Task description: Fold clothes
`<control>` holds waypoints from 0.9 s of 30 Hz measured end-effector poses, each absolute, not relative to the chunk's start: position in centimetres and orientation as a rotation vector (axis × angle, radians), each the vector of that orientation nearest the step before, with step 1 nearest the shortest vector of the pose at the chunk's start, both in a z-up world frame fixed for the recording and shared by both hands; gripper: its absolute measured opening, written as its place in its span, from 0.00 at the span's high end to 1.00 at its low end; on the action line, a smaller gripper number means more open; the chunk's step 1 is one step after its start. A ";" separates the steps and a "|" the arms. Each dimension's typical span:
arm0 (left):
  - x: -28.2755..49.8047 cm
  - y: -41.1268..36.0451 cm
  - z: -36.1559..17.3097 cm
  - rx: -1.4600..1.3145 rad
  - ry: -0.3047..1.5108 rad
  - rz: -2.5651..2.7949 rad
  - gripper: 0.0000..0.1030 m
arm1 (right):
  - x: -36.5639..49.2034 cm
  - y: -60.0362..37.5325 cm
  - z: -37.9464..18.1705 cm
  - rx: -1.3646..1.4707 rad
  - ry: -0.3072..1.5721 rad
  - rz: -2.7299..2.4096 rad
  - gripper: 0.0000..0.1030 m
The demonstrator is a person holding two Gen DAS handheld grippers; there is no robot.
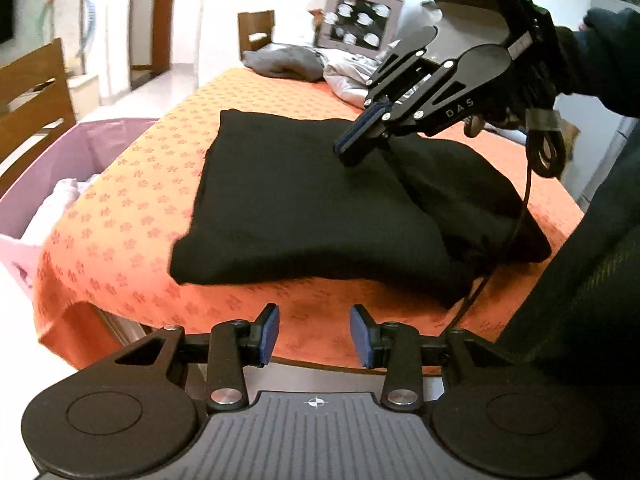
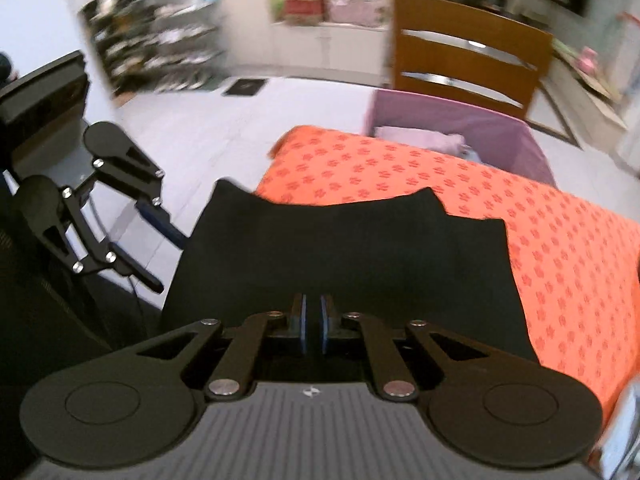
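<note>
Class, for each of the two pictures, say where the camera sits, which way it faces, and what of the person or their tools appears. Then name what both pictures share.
Left wrist view: sits on the left claw, looking down across the black garment on the orange tablecloth; its open fingers, the right claw and a dark sleeve show.
Right wrist view: sits on the right claw, shut, low over the garment, facing the purple bin; the left claw shows.
Shared: garment, tablecloth, bin, both claws.

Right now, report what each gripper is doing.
Left gripper: open, holding nothing.
Right gripper: shut above the black garment; grip cannot be told.
</note>
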State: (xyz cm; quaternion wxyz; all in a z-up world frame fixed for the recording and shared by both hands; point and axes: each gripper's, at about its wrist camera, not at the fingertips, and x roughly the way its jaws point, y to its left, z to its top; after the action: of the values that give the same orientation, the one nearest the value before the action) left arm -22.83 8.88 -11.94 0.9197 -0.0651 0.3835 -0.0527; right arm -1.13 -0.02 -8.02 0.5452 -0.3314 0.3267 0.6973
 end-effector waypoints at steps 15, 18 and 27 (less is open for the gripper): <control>-23.6 2.1 -11.8 -0.207 0.715 -0.004 0.36 | 2.8 -5.5 -1.2 -0.835 0.908 2.061 0.58; -22.9 1.5 -11.9 -0.232 0.683 0.014 0.36 | 2.7 -6.0 -0.8 -0.921 0.921 2.083 0.57; -21.9 -2.2 -13.1 -0.204 0.716 0.113 0.32 | 3.9 -10.0 2.1 -0.892 0.908 2.059 0.36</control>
State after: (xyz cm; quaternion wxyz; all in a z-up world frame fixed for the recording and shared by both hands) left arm -21.90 -2.18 -13.07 0.9300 -0.0998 0.3494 0.0554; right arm 3.92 -10.02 2.13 0.3528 -0.3449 0.3508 0.7959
